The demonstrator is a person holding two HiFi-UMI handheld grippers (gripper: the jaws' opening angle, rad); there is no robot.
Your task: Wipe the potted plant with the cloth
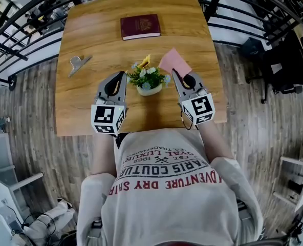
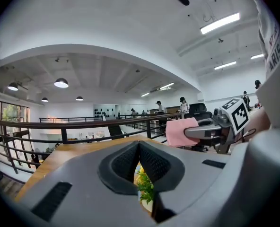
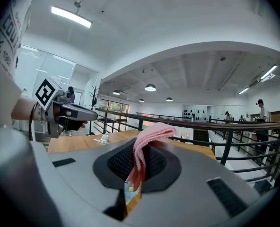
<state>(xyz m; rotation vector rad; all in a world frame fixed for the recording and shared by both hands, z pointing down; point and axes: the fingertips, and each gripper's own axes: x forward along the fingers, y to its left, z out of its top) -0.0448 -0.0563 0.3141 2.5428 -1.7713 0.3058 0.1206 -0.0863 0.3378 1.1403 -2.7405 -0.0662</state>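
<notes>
1. The rectangular wooden table (image 1: 85, 106) is carrying the small flowering potted plant in its white pot (image 1: 149, 82) near its front edge.
2. The left gripper (image 1: 122, 75) is hovering just beside the plant, jaws clenched on nothing.
3. The right gripper (image 1: 176, 74) is grasping the pink square cloth (image 1: 173, 61) beside the plant.

The left hand-held gripper (image 1: 123, 75) has its jaws together; the right hand-held gripper (image 1: 175, 73) clamps the cloth (image 1: 173, 60).

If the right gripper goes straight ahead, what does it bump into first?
Probably nothing near: the right gripper, holding the pink cloth, points out above the table toward the black railing. Depth is hard to judge.
</notes>
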